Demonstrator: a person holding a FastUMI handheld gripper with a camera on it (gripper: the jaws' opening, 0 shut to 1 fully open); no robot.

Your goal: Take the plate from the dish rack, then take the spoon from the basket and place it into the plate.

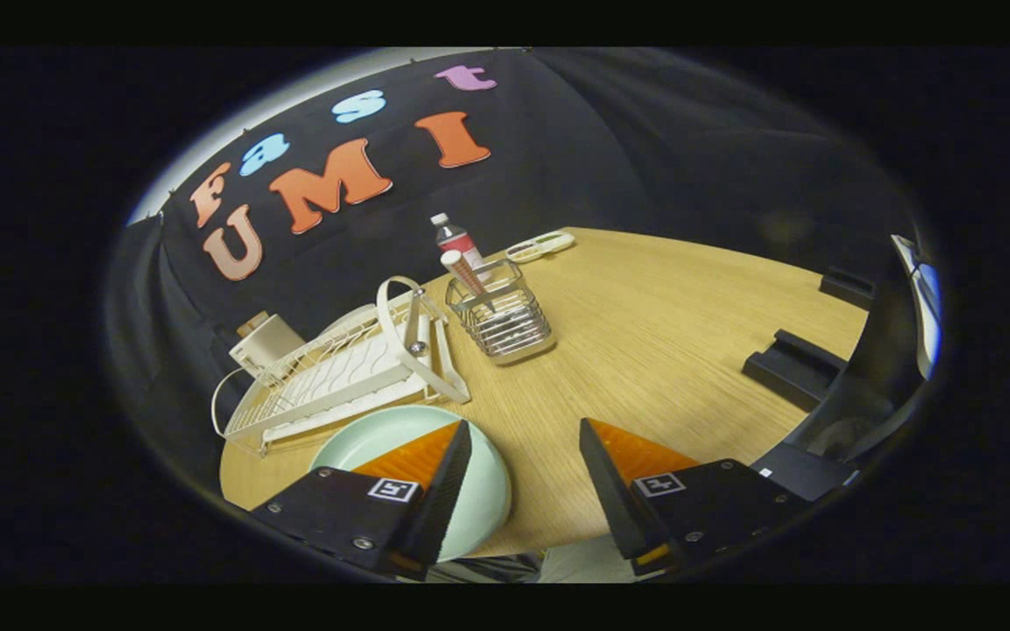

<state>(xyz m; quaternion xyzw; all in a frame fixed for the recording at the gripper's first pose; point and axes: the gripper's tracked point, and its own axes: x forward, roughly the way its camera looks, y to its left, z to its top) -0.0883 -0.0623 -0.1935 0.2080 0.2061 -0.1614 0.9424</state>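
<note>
Lying under the left finger of the wide-open, empty tongs point(525, 451), the plate point(382, 434).

Gripper point(525, 438) fingers spread wide, nothing between them. Pale green plate point(382, 431) flat on wooden table point(645, 350), partly under left finger. Dish rack point(338, 372) just beyond plate; wire basket point(505, 317) with spoon point(463, 272) beside rack

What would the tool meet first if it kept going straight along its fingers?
Probably the wire basket with the spoon, beyond the open tool; bare table lies between. The plate sits under one finger. Depth is unclear.
</note>
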